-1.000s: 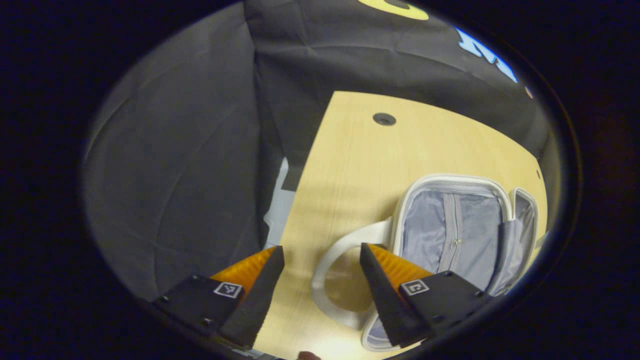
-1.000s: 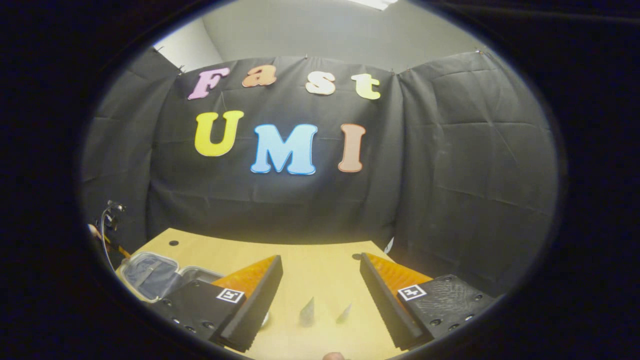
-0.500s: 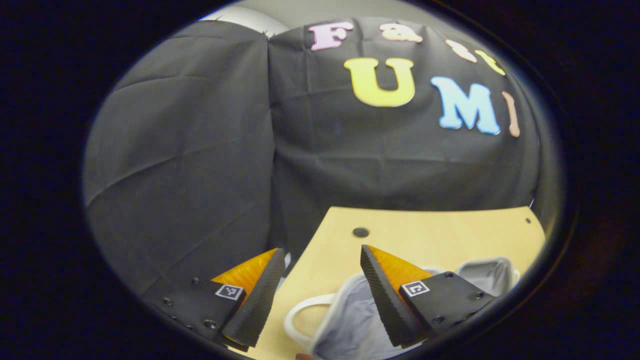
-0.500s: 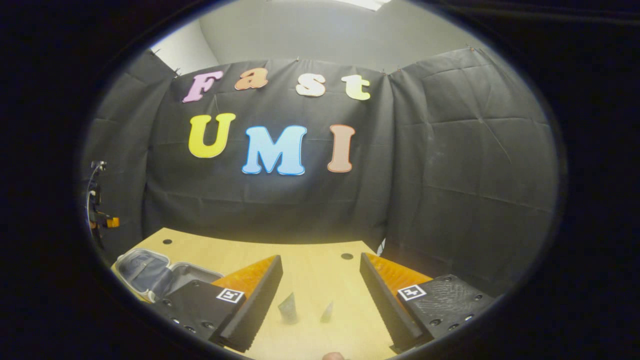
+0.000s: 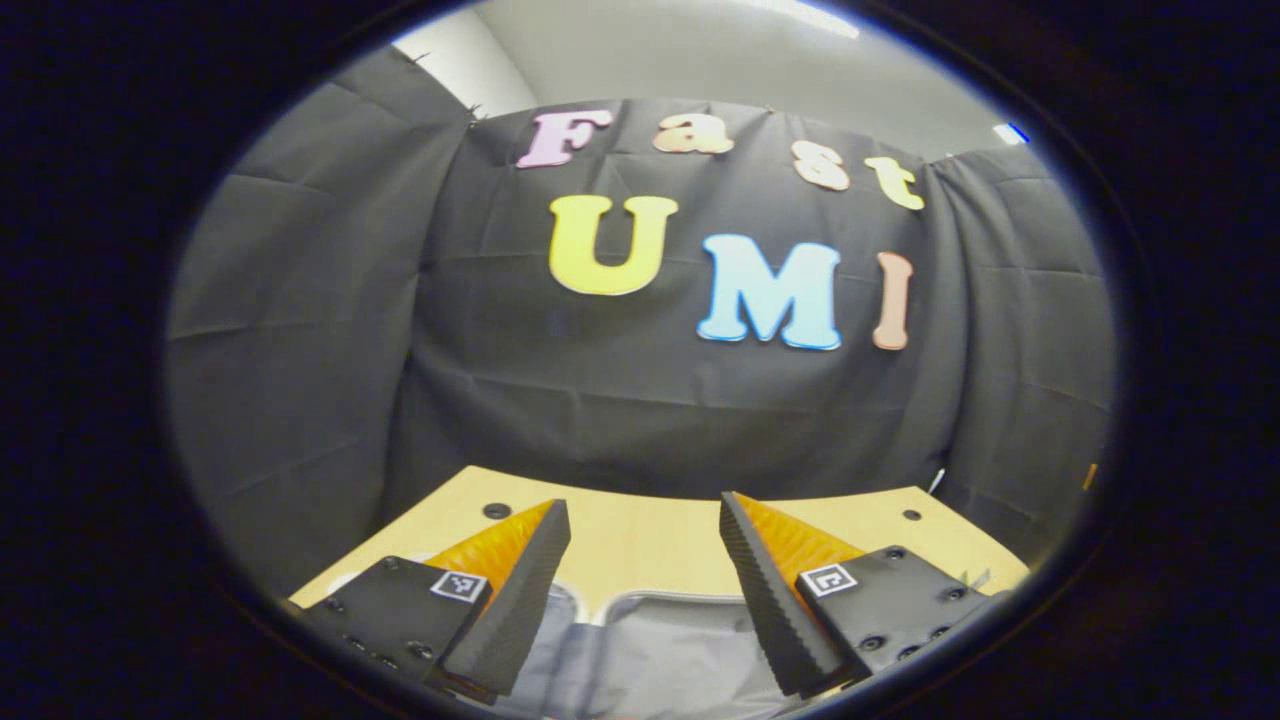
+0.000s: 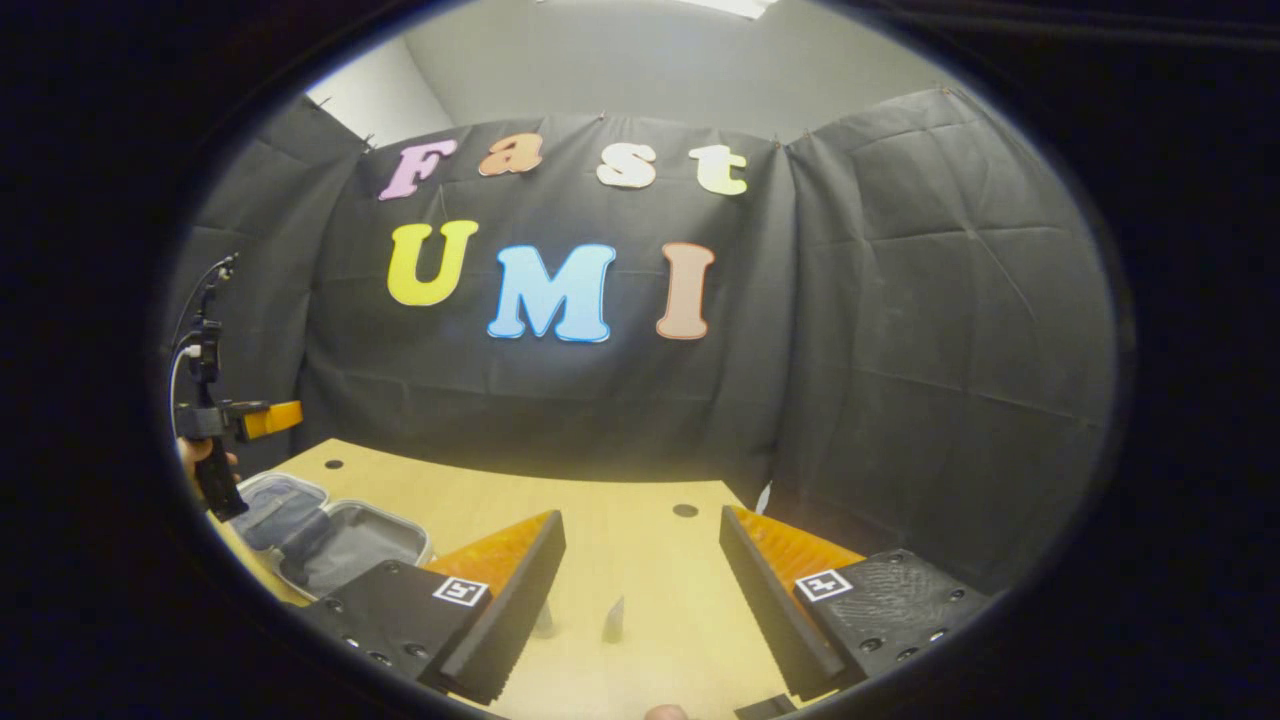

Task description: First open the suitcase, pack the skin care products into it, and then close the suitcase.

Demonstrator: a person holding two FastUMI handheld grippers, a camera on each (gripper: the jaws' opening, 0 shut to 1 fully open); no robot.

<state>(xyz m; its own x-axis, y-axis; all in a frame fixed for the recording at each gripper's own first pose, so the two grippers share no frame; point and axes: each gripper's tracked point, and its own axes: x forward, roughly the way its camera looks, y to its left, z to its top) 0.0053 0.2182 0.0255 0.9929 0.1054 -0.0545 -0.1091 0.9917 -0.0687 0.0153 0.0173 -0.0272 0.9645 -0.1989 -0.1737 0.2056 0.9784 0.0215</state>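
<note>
The white suitcase (image 6: 345, 545) lies open on the wooden table (image 6: 640, 500), to the left in the right gripper view, its grey lining showing in both halves. In the left gripper view the lining (image 5: 655, 650) sits low between the fingers, and my left gripper (image 5: 642, 502) hovers open above it, holding nothing. The left gripper (image 6: 262, 420) also appears at the far left, held up by a hand over the suitcase. My right gripper (image 6: 641, 513) is open and empty. Two small pale skin care tubes (image 6: 613, 620) stand on the table between its fingers, one half hidden by the left finger.
Black cloth walls close the table's back and both sides. Small round holes (image 6: 685, 510) dot the tabletop near its far edge. Bare wood (image 5: 650, 540) stretches behind the suitcase.
The left gripper has tipped up from looking down into the open suitcase to facing the back wall, and has risen. The right gripper has barely shifted; both stay open.
</note>
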